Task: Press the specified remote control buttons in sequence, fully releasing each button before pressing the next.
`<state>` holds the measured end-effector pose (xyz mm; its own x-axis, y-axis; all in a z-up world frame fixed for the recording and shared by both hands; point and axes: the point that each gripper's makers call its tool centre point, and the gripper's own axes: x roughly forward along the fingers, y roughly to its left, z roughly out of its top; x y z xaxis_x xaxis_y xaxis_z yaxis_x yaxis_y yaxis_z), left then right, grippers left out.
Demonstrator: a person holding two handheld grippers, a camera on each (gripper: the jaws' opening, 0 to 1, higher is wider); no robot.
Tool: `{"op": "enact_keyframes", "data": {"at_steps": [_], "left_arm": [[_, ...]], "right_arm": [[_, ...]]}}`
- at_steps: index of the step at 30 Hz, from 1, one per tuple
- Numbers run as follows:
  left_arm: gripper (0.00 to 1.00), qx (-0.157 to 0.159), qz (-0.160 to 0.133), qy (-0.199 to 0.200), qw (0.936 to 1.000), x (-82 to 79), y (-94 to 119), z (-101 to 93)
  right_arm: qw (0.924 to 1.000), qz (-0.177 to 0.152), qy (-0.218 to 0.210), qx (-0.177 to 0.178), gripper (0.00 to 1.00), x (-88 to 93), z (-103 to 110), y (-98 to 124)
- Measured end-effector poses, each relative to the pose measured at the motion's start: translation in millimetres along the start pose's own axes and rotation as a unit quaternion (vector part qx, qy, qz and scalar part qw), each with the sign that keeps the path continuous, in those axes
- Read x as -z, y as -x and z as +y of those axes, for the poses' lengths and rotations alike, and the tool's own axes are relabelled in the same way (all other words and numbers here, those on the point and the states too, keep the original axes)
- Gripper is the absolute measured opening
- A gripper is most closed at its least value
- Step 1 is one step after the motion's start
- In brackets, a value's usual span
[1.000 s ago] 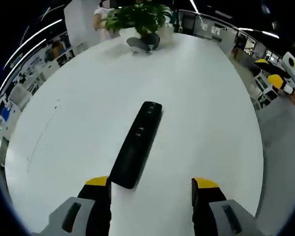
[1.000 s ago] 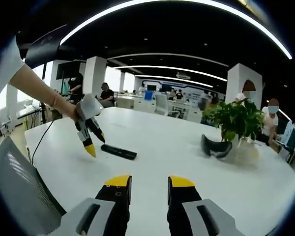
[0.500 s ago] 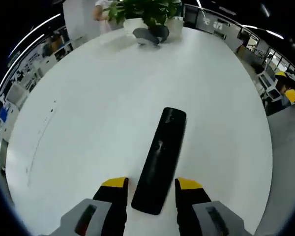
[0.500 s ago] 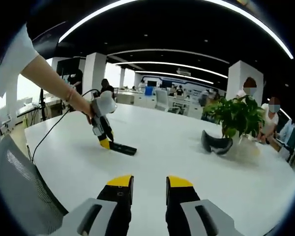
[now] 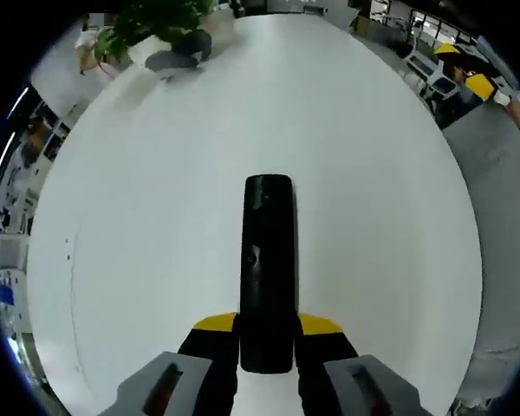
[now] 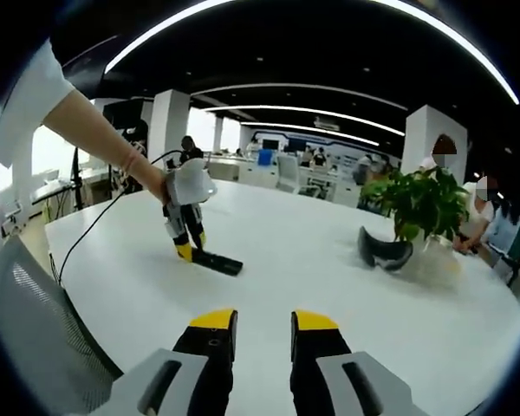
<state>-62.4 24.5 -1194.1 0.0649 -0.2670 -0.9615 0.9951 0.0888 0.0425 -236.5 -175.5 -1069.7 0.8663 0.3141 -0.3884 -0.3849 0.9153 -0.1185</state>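
Note:
A long black remote control lies flat on the white table, pointing away from me. My left gripper is shut on its near end, one yellow-tipped jaw against each side. In the right gripper view the same remote lies left of centre, with the left gripper held by a hand at its left end. My right gripper hovers low over the near table, open by a narrow gap with nothing in it. It also appears far off as a yellow-tipped right gripper.
A potted plant and a dark curved headset stand at the table's far side. A mesh chair back is near left, and a thin cable trails to the hand. The table edge curves along the right.
The left jaws closed from wide open onto the remote's near end as the gripper moved in. The right jaws narrowed slightly.

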Motion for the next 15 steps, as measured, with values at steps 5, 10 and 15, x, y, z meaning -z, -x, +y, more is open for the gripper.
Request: {"op": "enact_keyframes", "data": {"at_steps": [5,10,15], "left_arm": [[0.23,-0.002,0.007,0.000,1.0000,0.4,-0.4,-3.9],[0.23,0.019,0.009,0.001,0.9998,2.8,0.3,-21.2],[0.23,0.012,0.005,-0.007,0.9999,2.7,0.6,-26.0]], "right_arm": [[1.0000,-0.001,0.001,0.001,0.22,0.3,-0.9,0.9],[1.0000,-0.003,0.002,0.002,0.22,0.0,-1.8,1.7],[1.0000,0.001,0.008,0.000,0.21,1.5,-1.0,1.7]]}}
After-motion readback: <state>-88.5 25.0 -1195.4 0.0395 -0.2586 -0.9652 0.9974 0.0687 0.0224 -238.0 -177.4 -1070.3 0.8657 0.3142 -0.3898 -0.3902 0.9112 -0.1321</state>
